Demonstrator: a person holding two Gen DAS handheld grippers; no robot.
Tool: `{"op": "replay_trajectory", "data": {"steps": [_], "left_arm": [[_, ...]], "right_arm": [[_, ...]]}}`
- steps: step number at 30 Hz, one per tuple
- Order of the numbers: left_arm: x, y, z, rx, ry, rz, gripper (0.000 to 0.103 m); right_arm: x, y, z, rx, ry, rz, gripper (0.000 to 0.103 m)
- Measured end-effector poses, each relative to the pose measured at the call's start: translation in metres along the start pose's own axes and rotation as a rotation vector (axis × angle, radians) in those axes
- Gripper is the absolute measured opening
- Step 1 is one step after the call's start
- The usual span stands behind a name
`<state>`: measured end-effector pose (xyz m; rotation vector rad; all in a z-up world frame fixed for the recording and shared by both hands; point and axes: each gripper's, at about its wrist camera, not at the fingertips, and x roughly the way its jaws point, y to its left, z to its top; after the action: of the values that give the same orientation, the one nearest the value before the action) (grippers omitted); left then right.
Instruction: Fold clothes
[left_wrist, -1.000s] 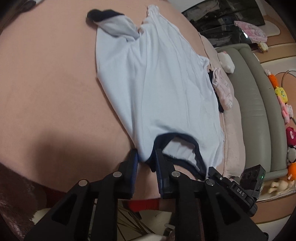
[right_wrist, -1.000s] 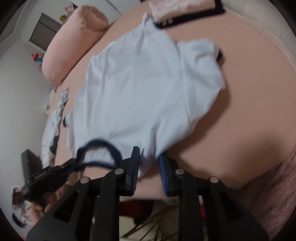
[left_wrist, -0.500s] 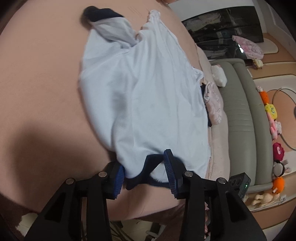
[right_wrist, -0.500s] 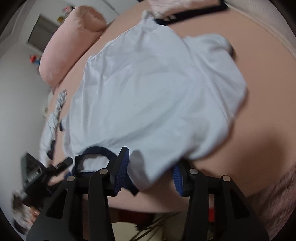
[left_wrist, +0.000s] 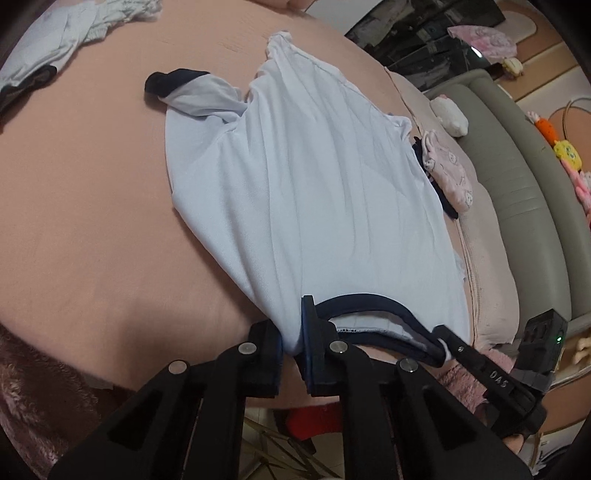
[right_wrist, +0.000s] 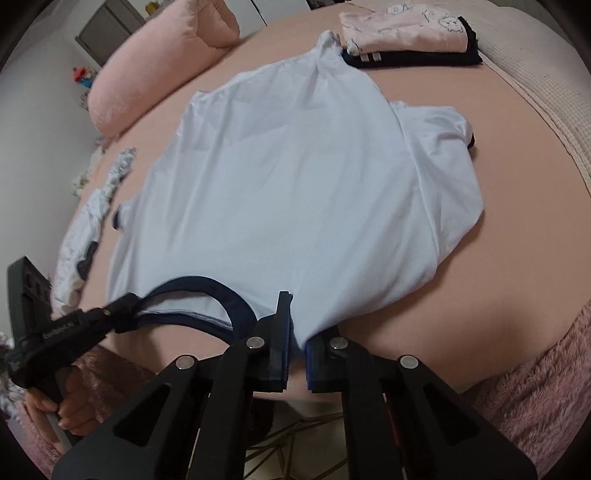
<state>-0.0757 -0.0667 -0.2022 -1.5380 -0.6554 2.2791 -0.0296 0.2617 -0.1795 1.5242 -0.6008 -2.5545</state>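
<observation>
Both shoulders of the shirt (left_wrist: 314, 192) are pinched: left gripper (left_wrist: 293, 341) and right gripper (right_wrist: 297, 341) just clamped beside the collar (left_wrist: 369, 301); next, lift evenly and fold across the bed (left_wrist: 92, 221).

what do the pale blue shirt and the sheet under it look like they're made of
Pale blue shirt: thin, matte knit, likely cotton or a blend; it drapes in soft creases, and its navy collar looks ribbed. Pink sheet: smooth, matte fabric, stretched nearly flat; the fibre cannot be told.
</observation>
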Motion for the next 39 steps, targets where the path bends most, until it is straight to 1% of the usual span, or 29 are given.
{"op": "replay_trajectory", "data": {"steps": [2,4,5,6,7,8,9,10,11,12,13,16,17,18,19,20,21,22,23,24,25,26,27,28,29,33,35,37,39], "left_arm": [[-0.002,-0.001,-0.003,0.019,0.008,0.016,0.008],[0.003,-0.002,-0.006,0.047,0.051,0.052,0.008],[0.008,-0.001,-0.007,0.050,0.072,0.069,0.009],[0.012,0.001,-0.007,0.049,0.091,0.079,0.012],[0.016,0.002,-0.007,0.047,0.109,0.087,0.012],[0.015,0.002,-0.005,0.042,0.119,0.079,0.012],[0.011,0.003,-0.004,0.037,0.139,0.066,0.017],[0.006,0.004,-0.004,0.031,0.159,0.046,0.022],[0.000,0.006,-0.005,0.024,0.165,0.011,0.023],[-0.007,0.005,-0.006,0.036,0.155,-0.002,0.024],[-0.012,0.003,-0.007,0.051,0.144,-0.012,0.024],[-0.015,-0.022,-0.001,0.186,0.075,0.018,0.024],[-0.016,-0.030,0.001,0.231,0.052,0.027,0.024],[-0.017,-0.039,0.004,0.275,0.030,0.038,0.024],[-0.013,-0.050,0.006,0.305,0.018,0.056,0.024],[-0.009,-0.060,0.009,0.334,0.006,0.072,0.024],[-0.010,-0.066,0.012,0.346,-0.010,0.067,0.024],[-0.012,-0.067,0.013,0.347,-0.017,0.049,0.024],[-0.015,-0.068,0.015,0.348,-0.025,0.030,0.025],[-0.016,-0.068,0.016,0.349,-0.028,0.018,0.031],[-0.008,-0.063,0.015,0.344,0.005,0.056,0.034],[0.001,-0.057,0.014,0.337,0.041,0.098,0.034],[0.014,-0.045,0.011,0.315,0.106,0.170,0.034],[0.022,-0.034,0.008,0.291,0.156,0.200,0.033],[0.022,-0.025,0.005,0.267,0.168,0.177,0.033],[-0.010,-0.016,0.007,0.218,0.173,0.092,0.034],[-0.024,-0.012,0.015,0.195,0.109,0.032,0.034],[-0.025,-0.016,0.024,0.209,0.066,0.031,0.034],[-0.015,-0.025,0.031,0.245,0.055,0.047,0.034]], "right_arm": [[-0.007,0.003,-0.001,0.001,-0.012,0.006,0.004],[-0.010,0.006,-0.002,-0.010,-0.012,-0.004,0.004],[-0.006,0.003,-0.003,-0.022,0.020,-0.027,0.004],[0.000,-0.003,-0.004,-0.036,0.068,-0.061,0.006],[0.007,-0.008,-0.005,-0.050,0.116,-0.094,0.005],[0.009,-0.012,-0.006,-0.051,0.129,-0.107,0.005],[0.007,-0.013,-0.004,-0.044,0.122,-0.105,0.007],[0.002,-0.011,-0.003,-0.049,0.116,-0.113,0.011],[-0.003,-0.009,-0.002,-0.060,0.113,-0.127,0.014],[-0.010,-0.009,-0.003,-0.066,0.094,-0.152,0.018],[-0.019,-0.009,-0.005,-0.071,0.068,-0.182,0.018],[-0.043,-0.009,-0.006,-0.060,-0.029,-0.222,0.019],[-0.049,-0.007,-0.002,-0.067,-0.079,-0.233,0.019],[-0.051,-0.002,0.003,-0.088,-0.123,-0.238,0.020],[-0.051,0.003,0.008,-0.114,-0.160,-0.239,0.024],[-0.043,0.011,0.013,-0.148,-0.173,-0.239,0.025],[-0.031,0.022,0.019,-0.185,-0.173,-0.238,0.026],[-0.016,0.029,0.023,-0.209,-0.154,-0.237,0.026],[0.002,0.033,0.026,-0.215,-0.105,-0.218,0.026],[0.017,0.033,0.027,-0.209,-0.050,-0.190,0.026],[0.026,0.032,0.026,-0.210,-0.018,-0.182,0.026],[0.033,0.032,0.025,-0.217,0.002,-0.184,0.026],[0.040,0.031,0.024,-0.223,0.021,-0.186,0.026],[0.047,0.031,0.022,-0.230,0.041,-0.188,0.026],[0.049,0.031,0.022,-0.235,0.052,-0.192,0.026],[0.048,0.029,0.020,-0.227,0.062,-0.207,0.026],[0.045,0.029,0.021,-0.224,0.053,-0.204,0.026],[0.046,0.029,0.025,-0.221,0.034,-0.190,0.026],[0.048,0.030,0.029,-0.213,0.009,-0.178,0.026]]}}
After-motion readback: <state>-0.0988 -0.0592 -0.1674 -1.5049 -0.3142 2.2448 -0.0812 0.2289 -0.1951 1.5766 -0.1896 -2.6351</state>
